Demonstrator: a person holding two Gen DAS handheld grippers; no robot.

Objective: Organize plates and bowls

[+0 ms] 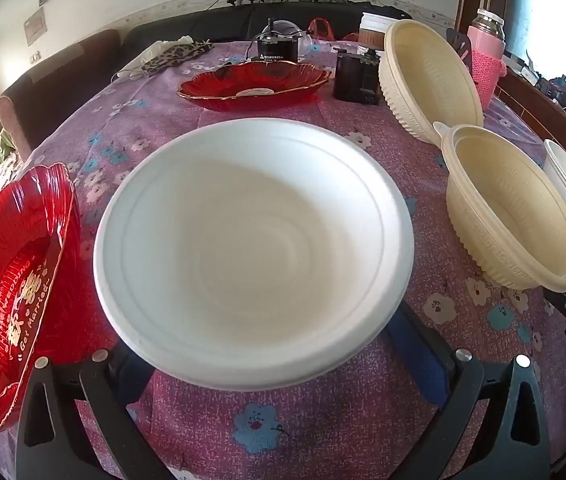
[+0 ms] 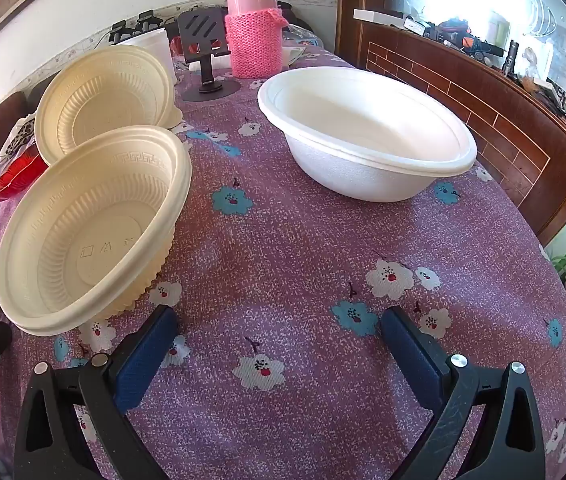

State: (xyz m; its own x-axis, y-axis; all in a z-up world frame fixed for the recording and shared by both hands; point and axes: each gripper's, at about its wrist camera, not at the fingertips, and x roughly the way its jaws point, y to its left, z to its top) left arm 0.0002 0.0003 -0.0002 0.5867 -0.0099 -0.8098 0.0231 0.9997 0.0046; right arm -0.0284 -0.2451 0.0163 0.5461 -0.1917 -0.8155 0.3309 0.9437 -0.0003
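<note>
Grippers both stood wide apart, empty: left gripper (image 1: 267, 364) hovered at white bowl (image 1: 254, 248) on tablecloth (image 1: 211, 420); right gripper (image 2: 279, 344) was near 2 cream bowls (image 2: 95, 236), second white bowl (image 2: 367, 136) beyond.

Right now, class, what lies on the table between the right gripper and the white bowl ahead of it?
Nothing: in the right wrist view only bare flowered tablecloth stretches from the right gripper to the white bowl.
</note>
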